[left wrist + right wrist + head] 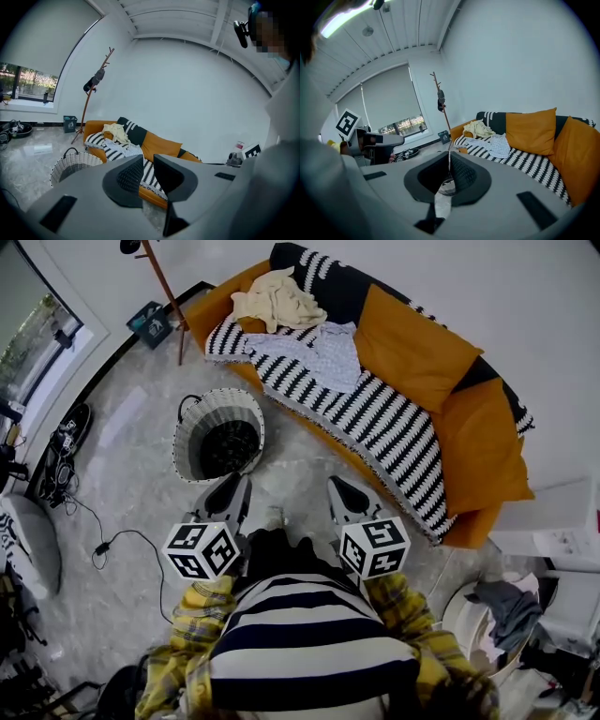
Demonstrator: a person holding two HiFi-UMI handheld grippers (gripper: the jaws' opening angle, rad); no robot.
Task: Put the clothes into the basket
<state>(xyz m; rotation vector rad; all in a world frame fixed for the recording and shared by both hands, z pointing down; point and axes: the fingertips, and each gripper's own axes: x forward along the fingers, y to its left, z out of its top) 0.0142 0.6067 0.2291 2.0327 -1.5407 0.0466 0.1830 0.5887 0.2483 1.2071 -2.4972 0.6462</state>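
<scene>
Holding both grippers out ahead of us, low over the grey floor (pixel 141 418), pointed toward the orange sofa (pixel 412 357).

Left gripper (pixel 148 163): fingers slightly released, narrow gap, nothing in it; only sofa and floor show through the slit. Right gripper (pixel 449 161): fingers clenched together, empty. In the head view both marker cubes sit just in front of our striped top, yellow plaid sleeves either side.

Clothes are all on the sofa, none in hand:
- cream garment (pixel 277 301), bunched up at the sofa's far left end
- pale patterned garment (pixel 330 352), spread flat just beside it, toward the middle

Both lie on the black-and-white striped throw (pixel 384 427) that covers the seat and hangs over the front edge.

Basket (pixel 187 451): white woven, black handle, upright on the floor just ahead of the left gripper, close to the sofa's front edge but not touching it. Its inside is dark; we cannot tell whether anything is in it.

Rest of scene: wooden coat stand (pixel 167 292) by the wall left of the sofa, a small teal bin (pixel 150 322) near its foot, cables (pixel 112 542) on the floor at left, a round tub with grey clothing (pixel 506 607) at lower right.
</scene>
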